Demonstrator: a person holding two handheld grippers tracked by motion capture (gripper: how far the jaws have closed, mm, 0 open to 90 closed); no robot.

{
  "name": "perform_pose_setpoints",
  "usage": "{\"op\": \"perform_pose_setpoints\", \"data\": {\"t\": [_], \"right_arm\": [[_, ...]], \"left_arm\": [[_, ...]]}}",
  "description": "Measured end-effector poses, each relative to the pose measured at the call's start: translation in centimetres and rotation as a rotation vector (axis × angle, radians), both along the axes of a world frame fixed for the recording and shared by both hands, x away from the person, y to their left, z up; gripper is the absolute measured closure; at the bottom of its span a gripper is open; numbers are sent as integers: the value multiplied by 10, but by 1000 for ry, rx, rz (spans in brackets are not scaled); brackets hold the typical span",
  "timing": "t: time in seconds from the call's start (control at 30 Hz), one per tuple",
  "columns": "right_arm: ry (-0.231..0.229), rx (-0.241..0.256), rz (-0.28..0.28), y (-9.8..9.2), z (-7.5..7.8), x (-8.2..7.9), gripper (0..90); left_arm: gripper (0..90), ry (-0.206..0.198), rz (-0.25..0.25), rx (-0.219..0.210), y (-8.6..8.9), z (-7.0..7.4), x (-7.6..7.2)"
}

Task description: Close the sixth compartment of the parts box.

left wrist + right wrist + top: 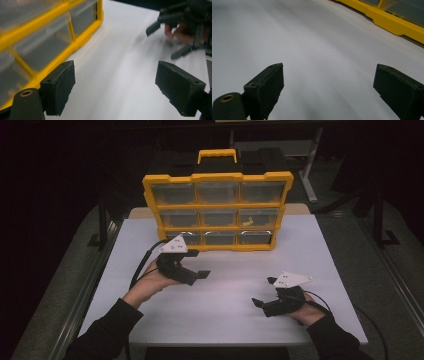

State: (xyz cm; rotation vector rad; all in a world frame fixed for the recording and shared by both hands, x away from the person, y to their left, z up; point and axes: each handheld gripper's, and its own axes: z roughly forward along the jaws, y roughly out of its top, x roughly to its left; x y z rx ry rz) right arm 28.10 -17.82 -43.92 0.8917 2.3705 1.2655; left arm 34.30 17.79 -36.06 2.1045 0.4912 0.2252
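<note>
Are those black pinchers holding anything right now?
No, nothing. The left gripper and the right gripper are both wide open above the white table, near the yellow drawer box.

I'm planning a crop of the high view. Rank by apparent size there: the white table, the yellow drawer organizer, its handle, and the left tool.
1. White table
2. Yellow drawer organizer
3. Left tool, though it sits nearer the camera
4. Handle

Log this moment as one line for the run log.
left hand-held gripper: open, empty, near yellow drawer organizer | right hand-held gripper: open, empty, over white table | organizer: upright, drawers closed
</note>
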Motion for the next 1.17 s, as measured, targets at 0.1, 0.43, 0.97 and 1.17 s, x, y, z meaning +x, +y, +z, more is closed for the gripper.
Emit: {"op": "perform_pose_setpoints", "data": {"t": [0.1,0.43,0.97,1.17], "right_arm": [[2,-1,0,0,0,0,86],[3,-8,-6,0,-1,0,86],[0,-10,-14,-1,0,1,86],[-2,-9,-11,-1,0,0,86]], "left_arm": [[131,6,16,-4,12,-8,-6],[51,22,95,-26,49,-31,-22],[0,46,130,7,80,-62,-39],[0,44,131,17,81,-64,-39]]}}
